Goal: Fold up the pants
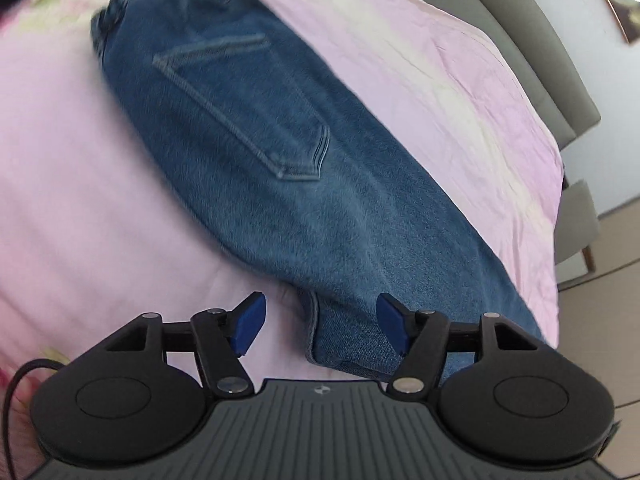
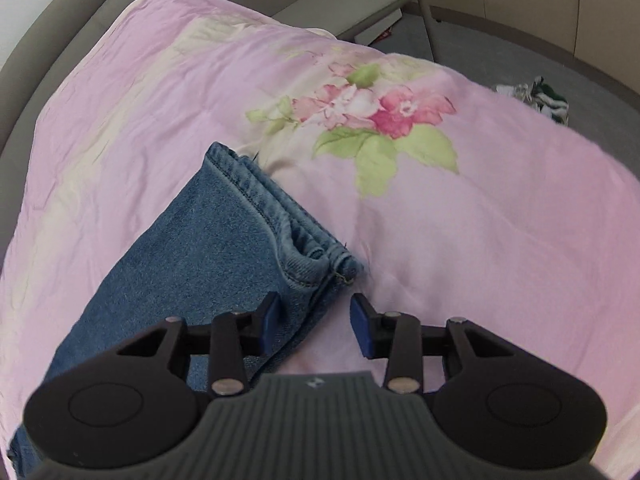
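Blue jeans (image 1: 280, 184) lie folded lengthwise on a pink bedsheet (image 1: 72, 200), one back pocket (image 1: 248, 112) facing up and the waistband at the far upper left. My left gripper (image 1: 322, 322) hovers open over their near edge, the denim under its right pad and bare sheet under its left. In the right wrist view the jeans (image 2: 200, 248) end in stacked leg hems (image 2: 280, 216). My right gripper (image 2: 316, 326) is open just above the leg's side edge: left pad over denim, right pad over sheet, nothing pinched.
A flower print (image 2: 372, 116) marks the bedsheet (image 2: 480, 220) beyond the hems. A grey padded bed frame (image 1: 532, 40) runs along the far side. Off the bed are a grey bench (image 2: 340, 8) and shoes (image 2: 536, 96) on the floor.
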Available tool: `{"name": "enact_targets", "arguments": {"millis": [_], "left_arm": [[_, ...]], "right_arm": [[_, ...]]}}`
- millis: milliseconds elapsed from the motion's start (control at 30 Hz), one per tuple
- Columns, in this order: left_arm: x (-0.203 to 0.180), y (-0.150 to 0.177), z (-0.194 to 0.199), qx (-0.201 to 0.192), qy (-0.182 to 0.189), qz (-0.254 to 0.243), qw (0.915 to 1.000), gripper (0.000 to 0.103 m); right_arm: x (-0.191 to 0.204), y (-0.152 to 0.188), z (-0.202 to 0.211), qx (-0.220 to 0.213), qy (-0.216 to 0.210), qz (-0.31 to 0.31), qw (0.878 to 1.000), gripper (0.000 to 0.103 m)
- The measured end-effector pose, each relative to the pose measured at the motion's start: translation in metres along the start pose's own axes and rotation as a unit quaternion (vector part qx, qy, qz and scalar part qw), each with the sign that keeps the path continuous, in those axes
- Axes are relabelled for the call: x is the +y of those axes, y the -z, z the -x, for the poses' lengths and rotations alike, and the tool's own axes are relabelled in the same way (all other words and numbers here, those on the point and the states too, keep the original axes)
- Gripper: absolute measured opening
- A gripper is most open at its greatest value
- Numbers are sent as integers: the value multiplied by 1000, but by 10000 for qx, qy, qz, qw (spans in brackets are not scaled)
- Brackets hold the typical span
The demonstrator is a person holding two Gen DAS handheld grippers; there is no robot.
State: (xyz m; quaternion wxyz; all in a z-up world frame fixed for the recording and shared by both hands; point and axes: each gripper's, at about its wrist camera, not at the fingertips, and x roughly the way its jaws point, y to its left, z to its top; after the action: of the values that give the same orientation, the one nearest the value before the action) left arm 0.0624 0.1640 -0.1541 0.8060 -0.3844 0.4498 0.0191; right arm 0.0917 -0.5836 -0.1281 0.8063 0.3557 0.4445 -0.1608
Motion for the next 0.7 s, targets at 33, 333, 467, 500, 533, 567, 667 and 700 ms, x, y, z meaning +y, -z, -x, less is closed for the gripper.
{"name": "enact_targets", "arguments": {"millis": [33,333,467,500,533,567,667,700], "left_arm": [[4,2,-6,56,66,190,9998,74],[5,21,-28,113,445,505,9977,25],[-11,18,-13,168,147,300,9993,23],[-8,18,-20,284,14,328,9991,23],[-2,19,-30,421,-102,436,9981,23],[4,21,-38,503,-200,476,9974,23],[11,27,-56,508,-332,366,9975,24],[8,24,-55,546,-356,292,9974,24]], "right_arm": [[-2,0,-2,-29,-68,-120,9999,36],[15,2,3,-391,-106,136,9991,11],[36,-2,25,-582,-43,586,9966,7],[36,-3,23,-547,11,591,9968,7],[33,-4,20,-478,58,538,9974,7],[28,-5,14,-399,93,418,9983,7],[15,1,-4,-267,191,231,9992,7],[12,3,-6,-270,192,222,9992,7]]}}
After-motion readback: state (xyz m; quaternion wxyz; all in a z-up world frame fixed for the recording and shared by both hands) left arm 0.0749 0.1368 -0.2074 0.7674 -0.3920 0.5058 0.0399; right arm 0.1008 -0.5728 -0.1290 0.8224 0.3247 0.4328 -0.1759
